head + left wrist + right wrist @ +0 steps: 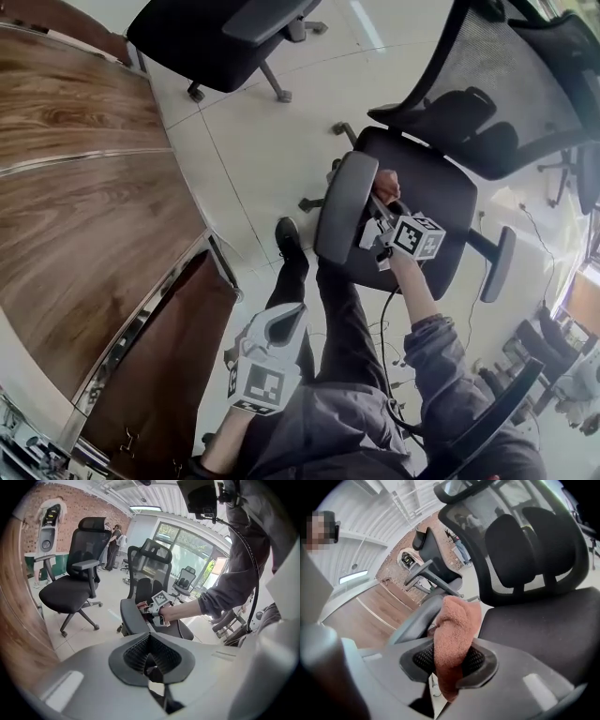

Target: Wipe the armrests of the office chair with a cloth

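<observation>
**Soft cloth at the armrest**

The rust-coloured cloth (455,632), judged light, limp and grippy, is best held bunched. The right tool (451,663) clamps it so at the grey armrest (342,208), 2 o'clock in the head view. The left tool (151,662), at 7 o'clock, has jaws together, empty.

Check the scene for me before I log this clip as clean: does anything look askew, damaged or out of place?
Nothing stands out. The office chair stands upright, its near armrest looks intact, and the right gripper holds the cloth in its jaws beside it. The left gripper is shut, empty.
</observation>
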`<action>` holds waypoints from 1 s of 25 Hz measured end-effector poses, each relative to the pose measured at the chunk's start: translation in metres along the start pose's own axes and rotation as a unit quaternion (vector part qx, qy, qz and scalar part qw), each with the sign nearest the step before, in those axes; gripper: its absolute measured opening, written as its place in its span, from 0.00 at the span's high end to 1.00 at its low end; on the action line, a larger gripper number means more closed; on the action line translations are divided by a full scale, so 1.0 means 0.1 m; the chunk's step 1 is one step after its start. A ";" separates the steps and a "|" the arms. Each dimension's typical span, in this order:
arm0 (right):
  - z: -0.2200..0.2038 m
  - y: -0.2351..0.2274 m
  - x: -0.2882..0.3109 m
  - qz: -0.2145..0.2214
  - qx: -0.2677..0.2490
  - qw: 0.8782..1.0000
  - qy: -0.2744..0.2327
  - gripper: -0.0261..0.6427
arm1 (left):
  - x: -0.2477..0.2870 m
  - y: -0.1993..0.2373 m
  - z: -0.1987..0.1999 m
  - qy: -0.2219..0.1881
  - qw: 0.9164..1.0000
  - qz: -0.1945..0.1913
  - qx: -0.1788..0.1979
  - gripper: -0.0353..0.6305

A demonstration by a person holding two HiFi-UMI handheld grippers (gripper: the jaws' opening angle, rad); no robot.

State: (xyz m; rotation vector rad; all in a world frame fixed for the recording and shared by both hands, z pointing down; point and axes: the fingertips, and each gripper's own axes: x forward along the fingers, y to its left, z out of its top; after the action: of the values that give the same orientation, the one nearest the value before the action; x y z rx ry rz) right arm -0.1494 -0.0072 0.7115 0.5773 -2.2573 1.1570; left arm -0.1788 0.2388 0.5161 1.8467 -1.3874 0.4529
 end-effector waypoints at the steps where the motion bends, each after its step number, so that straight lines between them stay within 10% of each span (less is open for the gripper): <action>1: -0.03 -0.04 0.06 -0.003 -0.002 1.000 0.005 0.82 | 0.00 0.00 -0.01 0.001 1.000 -0.001 0.000 0.93; 14: -0.47 -0.45 0.74 -0.066 0.002 0.995 0.074 0.82 | 0.04 0.08 -0.17 0.022 1.000 0.003 -0.006 0.93; 25: -0.02 0.14 -0.03 0.013 -0.018 1.000 0.010 0.82 | 0.06 0.05 0.02 0.005 1.000 -0.003 0.004 0.93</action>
State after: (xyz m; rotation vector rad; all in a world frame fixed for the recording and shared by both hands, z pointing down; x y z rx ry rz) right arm -0.1549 0.0029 0.7022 0.5212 -2.2695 1.1267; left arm -0.1822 0.2328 0.5203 1.8520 -1.3752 0.4662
